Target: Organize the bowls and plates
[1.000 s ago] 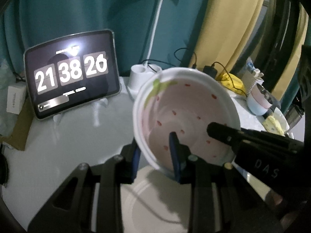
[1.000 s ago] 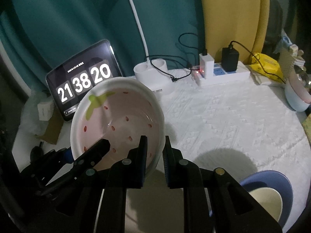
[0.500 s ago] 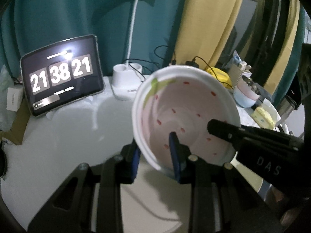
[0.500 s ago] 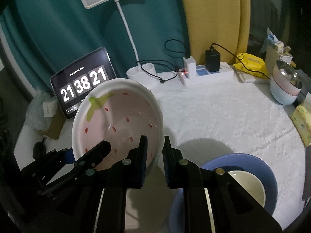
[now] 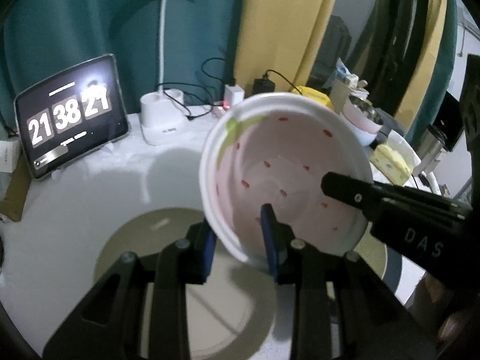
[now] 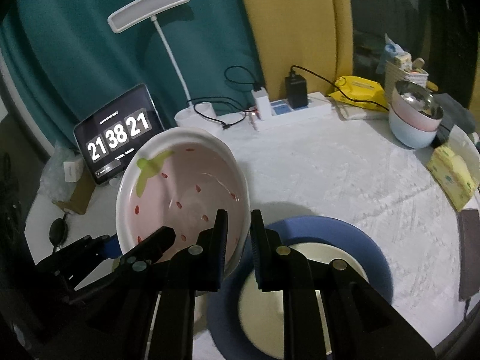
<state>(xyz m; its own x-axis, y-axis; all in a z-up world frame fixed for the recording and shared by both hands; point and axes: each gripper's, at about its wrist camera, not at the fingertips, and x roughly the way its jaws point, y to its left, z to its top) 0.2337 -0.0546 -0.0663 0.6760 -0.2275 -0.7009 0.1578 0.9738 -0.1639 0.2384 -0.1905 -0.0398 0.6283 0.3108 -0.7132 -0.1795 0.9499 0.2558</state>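
Both tongs, left (image 5: 240, 246) and right (image 6: 238, 234), stay clenched on the strawberry bowl (image 6: 183, 192); it has travelled rightward, now beside the blue plate (image 6: 345, 234), presumably for stacking.

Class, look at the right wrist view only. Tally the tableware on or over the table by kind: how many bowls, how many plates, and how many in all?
Bowls: 3 (strawberry bowl, pink bowl nested in the light blue bowl)
Plates: 2 (blue plate, cream plate lying on it)
Total: 5
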